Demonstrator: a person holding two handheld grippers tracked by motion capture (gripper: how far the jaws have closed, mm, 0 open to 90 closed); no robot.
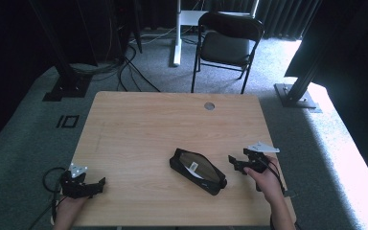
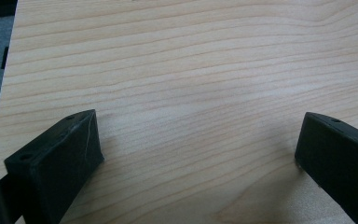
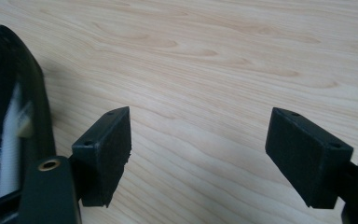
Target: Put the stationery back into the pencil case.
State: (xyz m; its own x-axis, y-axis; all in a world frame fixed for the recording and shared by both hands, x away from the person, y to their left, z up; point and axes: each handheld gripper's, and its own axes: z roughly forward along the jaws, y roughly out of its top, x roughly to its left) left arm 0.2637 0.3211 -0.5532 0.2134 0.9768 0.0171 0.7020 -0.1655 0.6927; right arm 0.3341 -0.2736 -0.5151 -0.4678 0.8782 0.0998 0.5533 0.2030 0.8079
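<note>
A black zip pouch (image 1: 197, 171) with a clear window lies at an angle on the wooden table (image 1: 163, 124), right of centre near the front edge; something white shows inside it. My right gripper (image 1: 234, 165) sits just to the right of the pouch, jaws open and pointing left at it, nothing between them. Its own view has the open right gripper (image 3: 198, 140) over bare wood, the pouch's edge (image 3: 14, 107) beside the left jaw. At the front left corner rests my left gripper (image 1: 100, 184), open. Bare wood lies between the jaws of the left gripper (image 2: 198, 144).
A round cable hole (image 1: 209, 106) sits near the table's far edge. A black folding chair (image 1: 227, 40) stands behind the table on grey carpet. Dark frame posts (image 1: 297, 88) and cables (image 1: 124, 67) flank the far side.
</note>
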